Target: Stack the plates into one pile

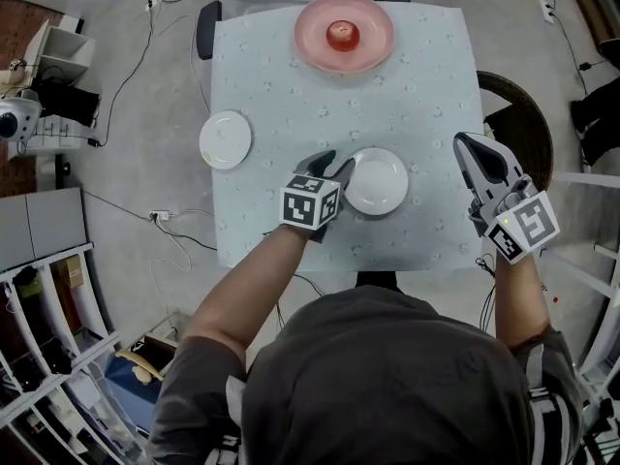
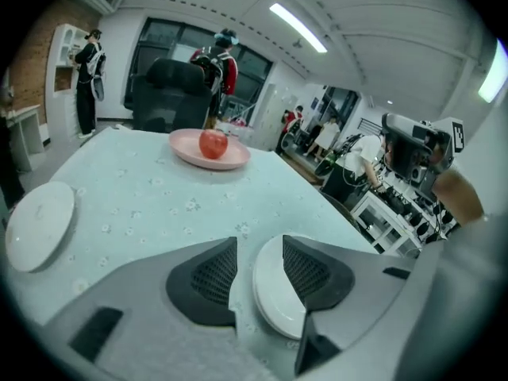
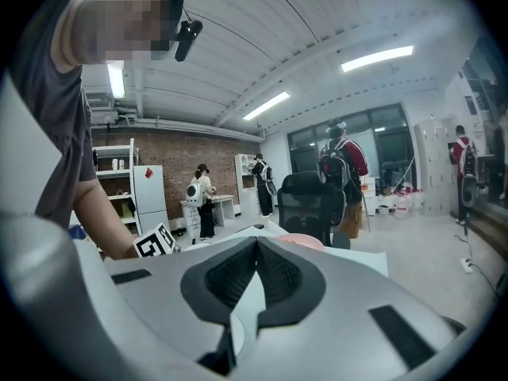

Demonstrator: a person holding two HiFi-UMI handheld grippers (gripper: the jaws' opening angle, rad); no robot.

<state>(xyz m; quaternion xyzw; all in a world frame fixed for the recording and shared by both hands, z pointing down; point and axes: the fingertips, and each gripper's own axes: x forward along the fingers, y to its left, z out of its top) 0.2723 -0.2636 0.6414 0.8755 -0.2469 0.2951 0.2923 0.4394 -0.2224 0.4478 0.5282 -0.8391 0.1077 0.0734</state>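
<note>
White plate nearest me [image 1: 378, 182]: lies flat and right way up on the surface, towards the middle of the front edge; its left rim sits between the jaws of my left hand-held gripper.
Left hand-held gripper [image 1: 334, 166]: jaws apart and angled down onto the plate. One pad stands over the plate's rim, and the other is clear of it with a strip of cloth showing between. Nothing is clamped.
Second white plate [image 1: 225, 139]: flat at the left edge of the surface, well apart from the first plate and from both of my hand-held grippers.
Pink plate [image 1: 373, 42]: larger, at the middle of the far edge, with a round red fruit [image 1: 342, 35] resting in its centre.
Stack: not yet begun; all three plates lie apart from one another.
Right hand-held gripper [image 1: 465, 143]: jaw tips together with nothing between them, held just off the right edge of the surface, well apart from every plate.
Surface [image 1: 291, 95]: a square table under a pale blue-green cloth with a small flower print.
Black office chair [image 2: 171, 94]: stands at the far side, behind the pink plate.
People: a few stand in the room beyond the chair, wearing backpacks.
</note>
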